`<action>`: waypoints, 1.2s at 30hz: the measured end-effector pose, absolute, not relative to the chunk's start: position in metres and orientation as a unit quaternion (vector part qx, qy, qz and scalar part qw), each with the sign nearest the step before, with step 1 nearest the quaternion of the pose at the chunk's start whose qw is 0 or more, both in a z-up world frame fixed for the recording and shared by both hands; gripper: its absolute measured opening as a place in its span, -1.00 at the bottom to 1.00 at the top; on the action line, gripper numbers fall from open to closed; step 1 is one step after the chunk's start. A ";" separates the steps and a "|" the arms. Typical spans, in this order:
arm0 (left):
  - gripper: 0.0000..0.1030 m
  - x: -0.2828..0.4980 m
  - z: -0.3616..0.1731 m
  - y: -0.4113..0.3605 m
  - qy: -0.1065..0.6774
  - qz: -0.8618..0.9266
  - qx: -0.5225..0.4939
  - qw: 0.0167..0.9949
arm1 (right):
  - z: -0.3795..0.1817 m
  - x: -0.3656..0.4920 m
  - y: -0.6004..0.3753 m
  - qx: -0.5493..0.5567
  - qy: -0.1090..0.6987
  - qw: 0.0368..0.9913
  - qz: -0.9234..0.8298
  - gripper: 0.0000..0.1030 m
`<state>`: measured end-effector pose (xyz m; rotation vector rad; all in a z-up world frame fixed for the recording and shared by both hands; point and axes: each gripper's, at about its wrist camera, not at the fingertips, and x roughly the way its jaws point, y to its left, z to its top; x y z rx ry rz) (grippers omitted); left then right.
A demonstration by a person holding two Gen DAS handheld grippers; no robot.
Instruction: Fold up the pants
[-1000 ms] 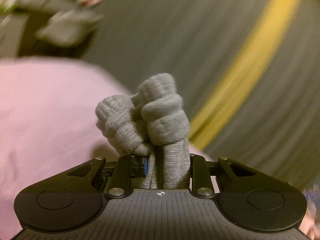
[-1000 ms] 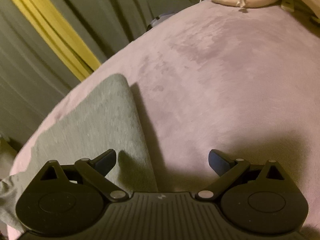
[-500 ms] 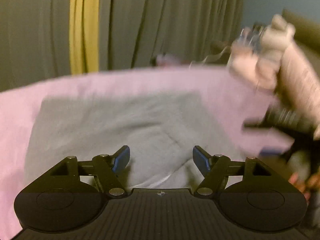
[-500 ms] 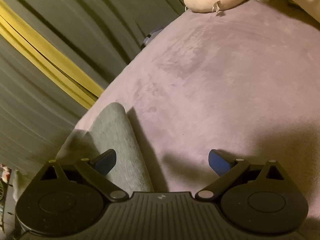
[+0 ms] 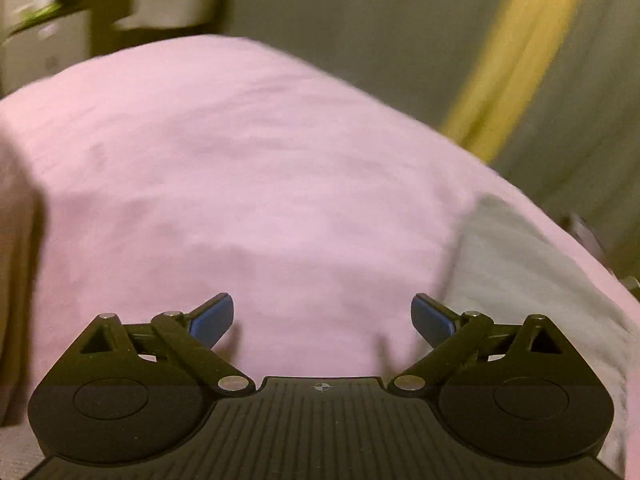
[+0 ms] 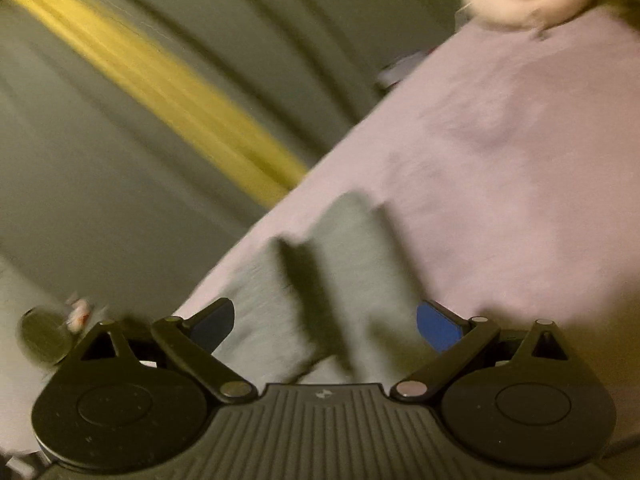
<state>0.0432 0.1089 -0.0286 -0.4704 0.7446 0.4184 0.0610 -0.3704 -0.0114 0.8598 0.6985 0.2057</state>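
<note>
The left gripper (image 5: 322, 318) is held spread, nothing grasped, over the pink bed (image 5: 240, 168); the grey pants (image 5: 532, 268) lie to its right. The right gripper (image 6: 325, 322) is likewise spread and unloaded, above the pants (image 6: 348, 248). A curtain (image 6: 120, 140) hangs behind.

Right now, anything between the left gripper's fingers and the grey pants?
Nothing but bare pink bedspread, in the left wrist view. The open left gripper holds nothing; the grey pants lie flat off to its right, beyond the right fingertip.

Your left gripper (image 5: 322, 318) is hovering spread wide over the pink bedcover (image 5: 224, 184), grey pants (image 5: 532, 276) lying to its right.
</note>
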 end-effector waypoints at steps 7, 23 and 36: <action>0.92 0.043 -0.039 0.098 0.354 0.160 -0.205 0.898 | -0.033 0.112 -0.359 0.417 0.410 0.798 0.147 0.60; 0.92 0.037 -0.045 0.095 0.337 0.158 -0.252 0.893 | -0.063 0.179 -0.349 0.418 0.479 0.740 0.217 0.11; 0.93 0.043 -0.052 0.089 0.342 0.134 -0.257 0.894 | -0.065 0.190 -0.322 0.419 0.483 0.737 0.220 0.32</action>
